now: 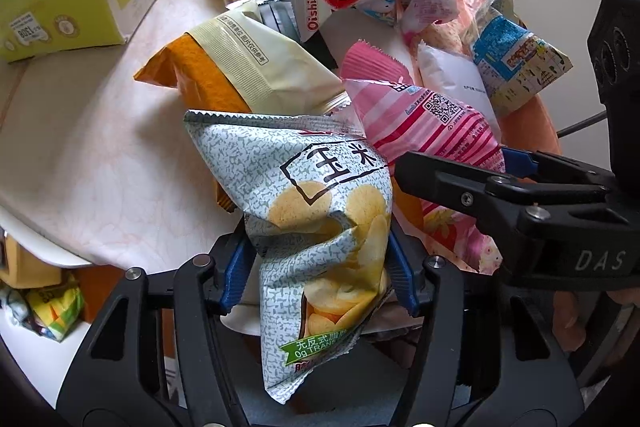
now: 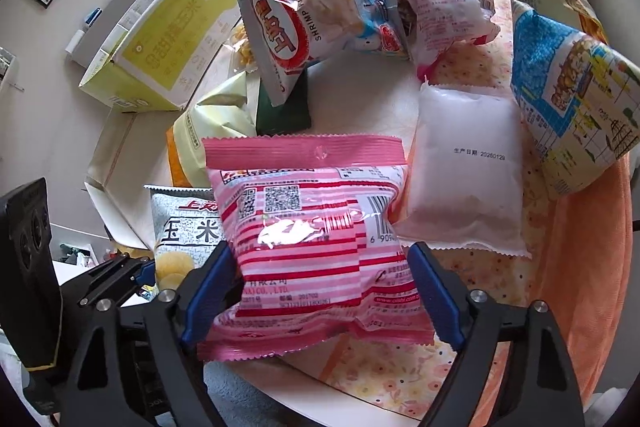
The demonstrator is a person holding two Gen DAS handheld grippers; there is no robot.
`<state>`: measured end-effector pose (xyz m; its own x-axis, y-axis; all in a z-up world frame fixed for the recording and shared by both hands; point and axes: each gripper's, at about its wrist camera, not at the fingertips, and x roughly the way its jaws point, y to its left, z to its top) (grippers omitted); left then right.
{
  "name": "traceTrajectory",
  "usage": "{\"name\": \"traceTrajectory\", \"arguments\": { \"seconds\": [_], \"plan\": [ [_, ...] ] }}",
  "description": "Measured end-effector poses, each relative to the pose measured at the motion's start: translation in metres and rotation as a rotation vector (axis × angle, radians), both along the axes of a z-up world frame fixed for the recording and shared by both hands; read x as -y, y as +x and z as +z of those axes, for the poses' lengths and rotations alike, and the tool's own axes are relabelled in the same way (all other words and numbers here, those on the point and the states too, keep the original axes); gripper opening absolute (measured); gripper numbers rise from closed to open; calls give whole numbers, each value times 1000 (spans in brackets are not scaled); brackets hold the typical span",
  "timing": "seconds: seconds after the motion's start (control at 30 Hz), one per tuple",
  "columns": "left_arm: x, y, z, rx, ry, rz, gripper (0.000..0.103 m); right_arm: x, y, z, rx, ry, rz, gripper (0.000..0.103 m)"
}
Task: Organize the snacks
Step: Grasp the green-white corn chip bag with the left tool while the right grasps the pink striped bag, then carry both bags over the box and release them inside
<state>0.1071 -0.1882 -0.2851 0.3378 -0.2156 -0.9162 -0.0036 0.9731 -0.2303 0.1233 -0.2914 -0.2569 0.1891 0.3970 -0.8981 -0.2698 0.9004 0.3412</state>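
My left gripper [image 1: 320, 267] is shut on a grey speckled chip bag [image 1: 316, 211], crumpling its middle; the bag also shows in the right wrist view [image 2: 184, 227]. My right gripper [image 2: 320, 283] is shut on a pink striped snack bag [image 2: 312, 243], which also shows in the left wrist view [image 1: 424, 119]. The right gripper itself appears in the left wrist view [image 1: 500, 179], just right of the chip bag. Both bags are held over a round table [image 1: 80, 147] among a pile of snacks.
A yellow-green carton [image 2: 168, 35] stands open at the table's far left. On the table lie a red-and-white Oishi shrimp bag [image 2: 280, 35], a white pouch [image 2: 464, 179], a blue-and-yellow bag [image 2: 568, 99], a cream-and-orange bag [image 1: 240, 67] and a pink pouch [image 2: 444, 11]. An orange cloth [image 2: 580, 267] covers the right side.
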Motion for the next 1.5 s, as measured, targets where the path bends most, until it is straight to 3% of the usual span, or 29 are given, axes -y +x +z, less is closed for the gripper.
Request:
{"name": "traceTrajectory", "arguments": {
  "seconds": [0.23,0.5,0.73,0.9,1.13,1.5],
  "plan": [
    [0,-3,5,20,10,-2,55,2,-1,2,-4,11,-4,68],
    [-3,-12,22,51,10,-16,55,9,-13,21,20,39,-36,66],
    [-11,-18,50,90,0,-30,55,9,-23,59,85,45,-66,66],
    [-28,-19,87,164,-8,-33,55,8,-31,95,155,38,-98,66],
    [-74,-3,144,286,-9,-12,55,-18,-19,144,259,21,-108,66],
    [-189,59,217,411,1,19,55,-109,30,201,396,39,-65,66]
  ]
}}
